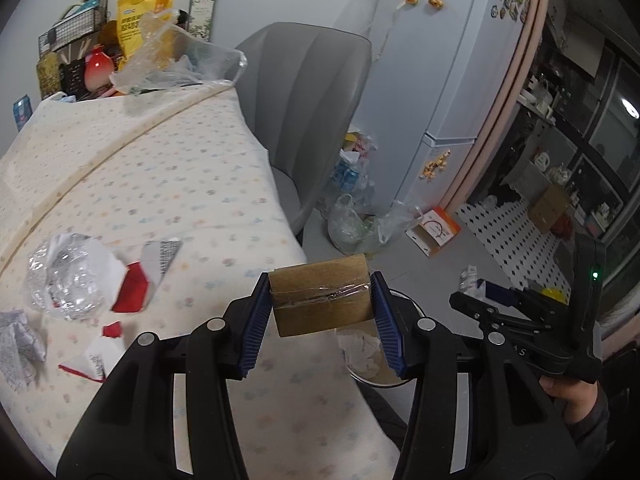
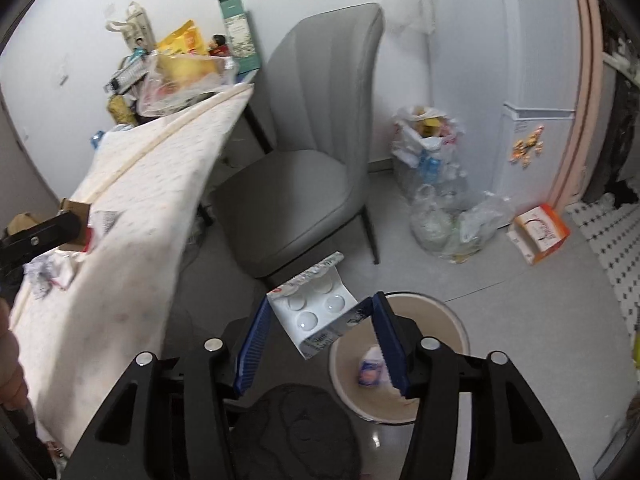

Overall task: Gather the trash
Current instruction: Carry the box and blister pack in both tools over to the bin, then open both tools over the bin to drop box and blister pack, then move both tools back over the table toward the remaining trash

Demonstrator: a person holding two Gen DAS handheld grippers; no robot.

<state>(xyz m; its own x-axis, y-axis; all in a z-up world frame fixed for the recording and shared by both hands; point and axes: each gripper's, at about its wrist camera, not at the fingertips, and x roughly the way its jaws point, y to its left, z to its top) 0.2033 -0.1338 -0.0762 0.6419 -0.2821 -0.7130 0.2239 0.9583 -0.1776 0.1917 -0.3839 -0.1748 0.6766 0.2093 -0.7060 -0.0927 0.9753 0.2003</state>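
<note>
In the left wrist view, the left tongs [image 1: 320, 312] pinch a small brown cardboard box [image 1: 322, 297] sealed with a strip of clear tape, one blue pad against each end. The box hangs past the edge of the worktop [image 1: 160, 184], which wears a pale dotted cloth, and sits above a round bin [image 1: 372, 360] on the floor. Crumpled white tissue [image 1: 360, 350] lies inside the bin. More litter rests on the cloth to the left: a crushed clear plastic wrapper [image 1: 66, 280], torn red and white packaging [image 1: 134, 286] and a crumpled printed paper [image 1: 20, 340]. On the floor near the fridge [image 1: 448, 60] stand clear plastic bags [image 1: 356, 216] stuffed with bottles and wrappers, with an orange and white carton [image 1: 434, 230] beside them. The right tongs [image 1: 486, 300] appear at the right edge; whether they are spread or pressed together cannot be told here.

In the right wrist view, the right tongs [image 2: 320, 336] pinch a white blister tray [image 2: 316, 312] with round domed pockets and a foil rim, tilted between the pads. It hangs just left of and above the beige bin [image 2: 404, 360], which holds a small white and blue packet [image 2: 372, 366]. A grey chair [image 2: 304, 160] stands behind, between the worktop [image 2: 132, 220] and the trash bags [image 2: 440, 184].
</note>
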